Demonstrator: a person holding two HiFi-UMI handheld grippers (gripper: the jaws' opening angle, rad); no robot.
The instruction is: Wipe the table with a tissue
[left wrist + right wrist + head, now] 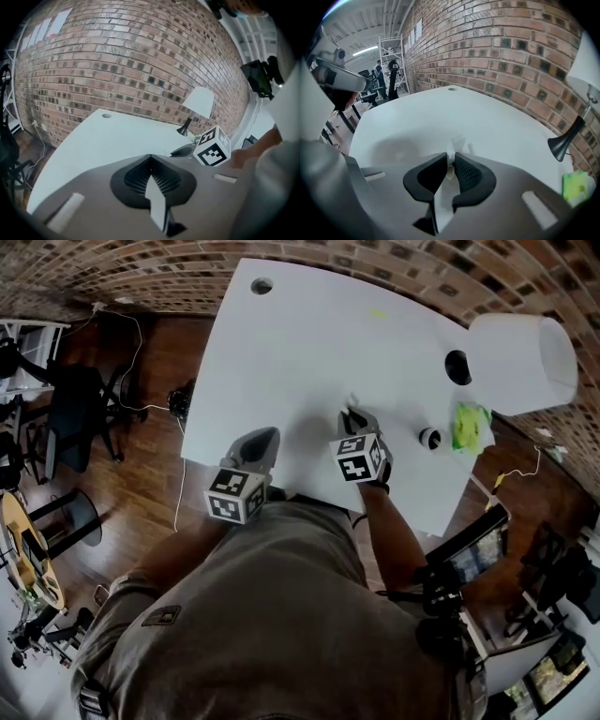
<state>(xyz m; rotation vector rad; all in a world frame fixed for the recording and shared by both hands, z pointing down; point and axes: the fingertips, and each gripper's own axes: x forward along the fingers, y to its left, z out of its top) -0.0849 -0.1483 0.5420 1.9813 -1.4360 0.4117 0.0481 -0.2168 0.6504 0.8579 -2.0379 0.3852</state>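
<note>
My right gripper (451, 157) has its jaws pressed nearly together on the tissue (457, 143). A crumpled white tuft of it pokes out past the tips, and in the right gripper view more of it runs back down between the black ribbed pads (469, 174). In the head view this gripper sits just right of the middle of the frame, over the near part of the white table (309, 343), with the tissue at its tip low against the tabletop. I cannot tell whether the tissue is actually touching the surface.

My left gripper (150, 158) is closed with nothing in it. Its two pads meet at the tip, and only the tabletop shows beyond them. In the head view it lies left of the right gripper, near the table's lower edge, and the two are close together but apart. In the left gripper view, the right gripper's marker cube (213, 146) shows at centre right.

At the right of the head view a lamp (520, 362) with a white shade stands on the table, its dark base close to the far edge. Below it in the frame lies a bright green packet (471, 426), with a small round black-and-white object (429, 438) just to its left. Both are well to the right of the tissue. A round cable hole (262, 285) sits near the table's upper left corner. A brick wall (511, 42) runs behind the table.
</note>
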